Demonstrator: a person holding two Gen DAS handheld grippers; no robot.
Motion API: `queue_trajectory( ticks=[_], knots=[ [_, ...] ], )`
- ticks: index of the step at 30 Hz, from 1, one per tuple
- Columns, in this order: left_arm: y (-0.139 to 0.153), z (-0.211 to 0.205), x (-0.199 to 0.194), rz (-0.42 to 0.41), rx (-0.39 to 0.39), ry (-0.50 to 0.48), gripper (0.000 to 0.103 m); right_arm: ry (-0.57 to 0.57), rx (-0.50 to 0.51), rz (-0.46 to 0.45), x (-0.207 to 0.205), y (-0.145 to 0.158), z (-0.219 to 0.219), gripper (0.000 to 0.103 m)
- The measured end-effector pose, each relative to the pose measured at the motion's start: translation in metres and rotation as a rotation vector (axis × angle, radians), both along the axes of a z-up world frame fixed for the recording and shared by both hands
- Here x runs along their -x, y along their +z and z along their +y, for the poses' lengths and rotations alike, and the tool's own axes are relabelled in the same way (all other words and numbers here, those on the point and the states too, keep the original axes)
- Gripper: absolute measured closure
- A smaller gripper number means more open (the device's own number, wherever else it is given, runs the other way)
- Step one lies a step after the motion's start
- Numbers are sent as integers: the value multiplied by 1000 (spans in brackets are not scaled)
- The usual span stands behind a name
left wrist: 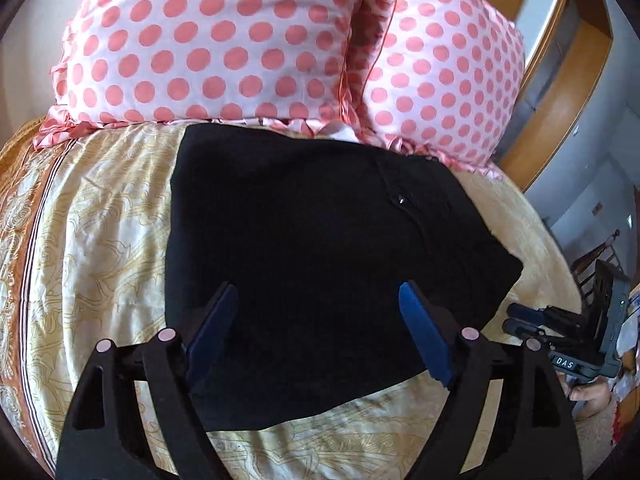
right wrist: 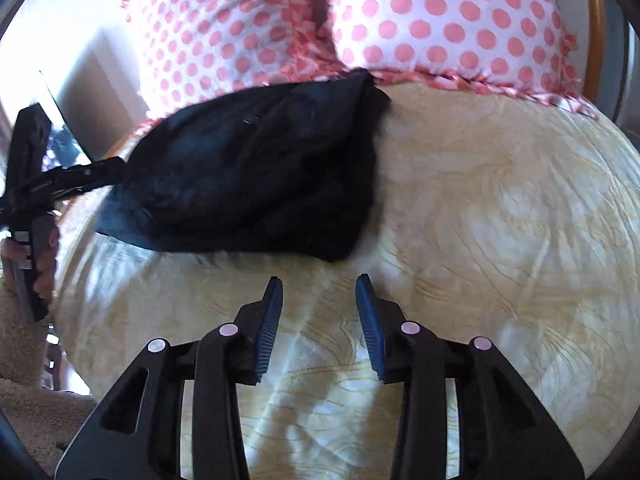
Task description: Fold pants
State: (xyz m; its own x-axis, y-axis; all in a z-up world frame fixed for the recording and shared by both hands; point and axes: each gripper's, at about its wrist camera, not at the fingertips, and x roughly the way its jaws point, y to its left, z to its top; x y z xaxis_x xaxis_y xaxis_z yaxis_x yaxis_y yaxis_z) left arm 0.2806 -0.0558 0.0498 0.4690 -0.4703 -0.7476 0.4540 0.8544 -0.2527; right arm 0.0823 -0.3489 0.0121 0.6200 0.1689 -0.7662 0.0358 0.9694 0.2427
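The black pants (left wrist: 320, 232) sit folded into a compact bundle on the bed (left wrist: 100, 240), up near the two polka-dot pillows (left wrist: 208, 40) — the far edge of the bundle touches the pillows' ruffled trim. From the left wrist view they look like a fairly flat dark slab with a tiny light fleck near the right side. From the right wrist view the same bundle looks lumpier, with one lower corner lying flat on the sheet.

The left gripper (left wrist: 318, 296) hovers over the near part of the pants with its jaws spread wide and nothing between them. The blue pads (left wrist: 424, 340) are clear of the fabric as far as I can tell, though black on black makes contact hard to judge.

The right gripper (right wrist: 319, 284) is off to the side over the bare cream-and-gold sheet, just short of the bundle's near edge. Its jaws are parted too, not as wide, and hold nothing. In the left wrist view it shows at the right edge, near the bed's side, with a bit of the person's hand (left wrist: 592, 396) under it.

A wooden headboard (left wrist: 560, 100) curves behind the pillows.
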Motion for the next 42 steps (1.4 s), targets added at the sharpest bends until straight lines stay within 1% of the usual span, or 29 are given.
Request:
queue_trajectory(
  ticks=[1,2,5,6,7,8,9,10,11,13,15,17,20,22,25,28,31,34,39,42],
  knots=[
    [-6,-3,-2,7,-26,4,20,-21,8,-19,5,0,-4,67],
    [-12,-3,-5,20,-37,9,20,-54,-7,-19,7,0,-13,67],
    [-17,5,-7,40,-4,28,20,-126,-102,-17,10,-2,-34,67],
    [-16,6,-7,38,4,35,20,-183,-62,-5,11,-1,-36,67],
    [-14,10,-5,33,5,43,20,-237,32,5,13,1,-34,66],
    [-12,12,-3,27,7,51,20,-267,102,-7,16,5,-30,65],
    [-9,16,3,18,11,53,20,-275,107,-35,20,9,-26,62],
    [-6,19,9,8,12,56,20,-271,75,-66,25,13,-24,48],
    [-4,22,15,-5,10,62,20,-267,43,-100,31,17,-20,36],
    [0,29,32,-43,3,87,15,-241,35,-161,42,26,-4,34],
    [2,37,51,-79,-11,127,13,-211,48,-194,48,31,15,34],
    [1,42,70,-101,-38,169,10,-184,25,-208,49,35,31,27],
    [-4,50,99,-137,-108,230,5,-161,1,-210,53,37,55,24],
    [-8,53,114,-153,-152,259,2,-152,28,-217,53,40,72,23],
    [-16,58,131,-163,-212,289,2,-161,65,-229,55,39,90,14],
    [-26,61,140,-159,-250,291,2,-171,121,-203,50,30,103,13],
    [-34,61,144,-152,-244,274,2,-178,146,-183,48,20,110,13],
    [-40,58,145,-151,-255,276,2,-197,184,-172,48,14,111,13],
    [-45,57,146,-153,-250,276,2,-200,179,-138,48,5,109,11],
    [-45,58,147,-159,-250,272,2,-197,197,-142,50,5,111,10]
  ],
)
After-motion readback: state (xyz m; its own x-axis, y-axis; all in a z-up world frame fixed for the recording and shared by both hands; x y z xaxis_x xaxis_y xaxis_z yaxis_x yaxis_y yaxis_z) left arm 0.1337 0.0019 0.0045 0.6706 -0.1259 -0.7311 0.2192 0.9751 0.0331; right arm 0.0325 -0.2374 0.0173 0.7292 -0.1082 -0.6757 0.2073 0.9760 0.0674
